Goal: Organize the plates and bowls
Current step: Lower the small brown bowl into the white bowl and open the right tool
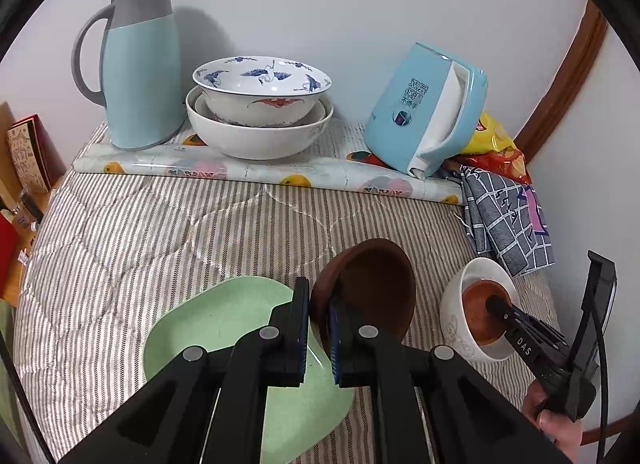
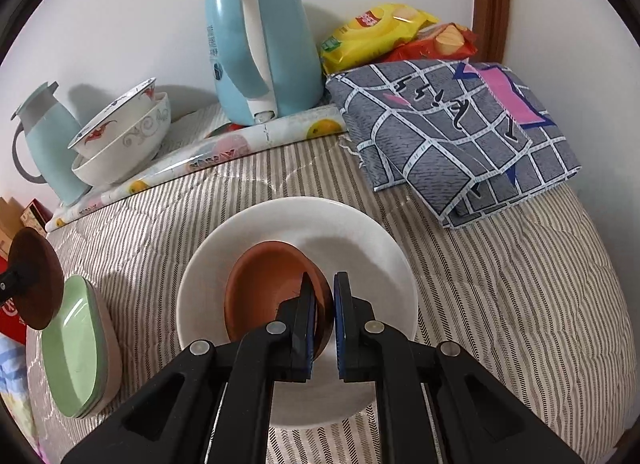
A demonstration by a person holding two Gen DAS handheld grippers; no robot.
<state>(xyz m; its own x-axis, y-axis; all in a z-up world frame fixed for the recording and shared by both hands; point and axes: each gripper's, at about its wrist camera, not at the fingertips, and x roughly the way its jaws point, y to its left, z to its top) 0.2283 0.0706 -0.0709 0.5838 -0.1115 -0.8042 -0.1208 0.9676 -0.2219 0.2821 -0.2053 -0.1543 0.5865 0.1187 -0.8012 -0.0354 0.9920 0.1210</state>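
My left gripper (image 1: 319, 334) is shut on the rim of a dark brown bowl (image 1: 372, 284) and holds it tilted above the striped quilt, beside a green plate (image 1: 224, 328). That bowl (image 2: 34, 276) and the green plate (image 2: 72, 352) also show at the left of the right wrist view. My right gripper (image 2: 325, 324) is shut on the rim of a reddish-brown bowl (image 2: 264, 288) that sits inside a white bowl (image 2: 360, 248). In the left wrist view the white bowl (image 1: 456, 304), with the brown one inside it, is at the right.
At the back, stacked white and blue-patterned bowls (image 1: 260, 112) stand on a rolled fruit-print mat (image 1: 256, 170), between a teal jug (image 1: 136, 64) and a blue kettle (image 1: 424, 108). Snack bags (image 2: 392, 36) and a folded grey checked cloth (image 2: 460, 132) lie at the right.
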